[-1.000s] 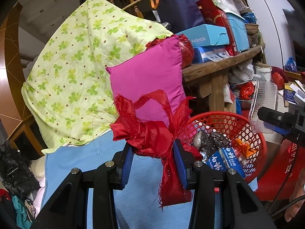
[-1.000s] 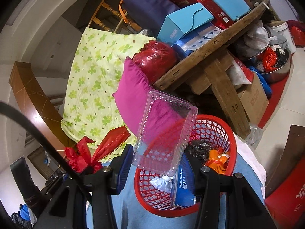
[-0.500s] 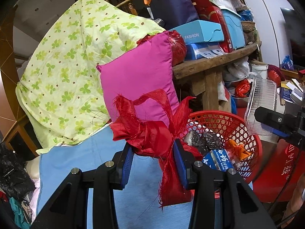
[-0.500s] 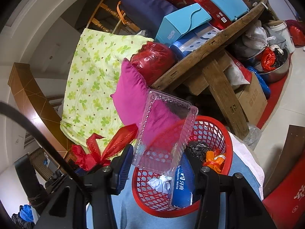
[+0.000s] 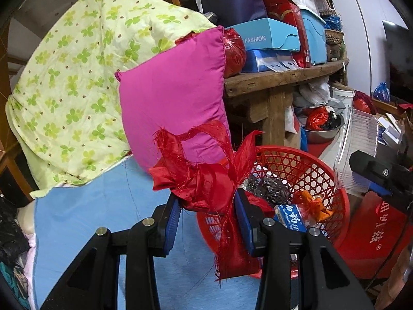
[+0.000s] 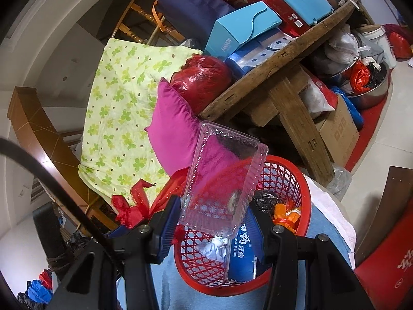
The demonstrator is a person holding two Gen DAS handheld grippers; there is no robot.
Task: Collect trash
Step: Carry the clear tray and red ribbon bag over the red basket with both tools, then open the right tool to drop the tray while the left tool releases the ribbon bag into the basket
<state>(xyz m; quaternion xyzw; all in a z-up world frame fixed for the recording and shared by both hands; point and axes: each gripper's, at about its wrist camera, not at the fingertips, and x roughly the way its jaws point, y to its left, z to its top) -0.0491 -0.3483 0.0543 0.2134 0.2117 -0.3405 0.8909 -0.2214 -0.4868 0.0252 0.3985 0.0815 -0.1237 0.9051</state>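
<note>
My left gripper [image 5: 207,213] is shut on a frayed red ribbon bow [image 5: 204,178] and holds it just left of the red mesh basket [image 5: 340,206], at its near-left rim. My right gripper [image 6: 215,223] is shut on a clear plastic clamshell tray [image 6: 224,178], held upright over the basket [image 6: 296,180]. The basket holds a blue toothpaste box [image 6: 241,255], orange wrappers [image 5: 313,205], crumpled black plastic [image 5: 268,187] and white tissue [image 6: 214,248]. The bow also shows in the right wrist view [image 6: 134,204], and the tray in the left wrist view [image 5: 358,149].
The basket sits on a blue cloth surface [image 5: 85,214]. A pink pillow [image 5: 173,95] and a green-patterned quilt [image 5: 74,72] lean behind it. A wooden table [image 5: 281,77] stacked with boxes stands at the back right, with bags and a metal bowl [image 5: 322,131] under it.
My left gripper has carried the bow right, closer to the basket rim. My right gripper holds the tray in much the same place over the basket.
</note>
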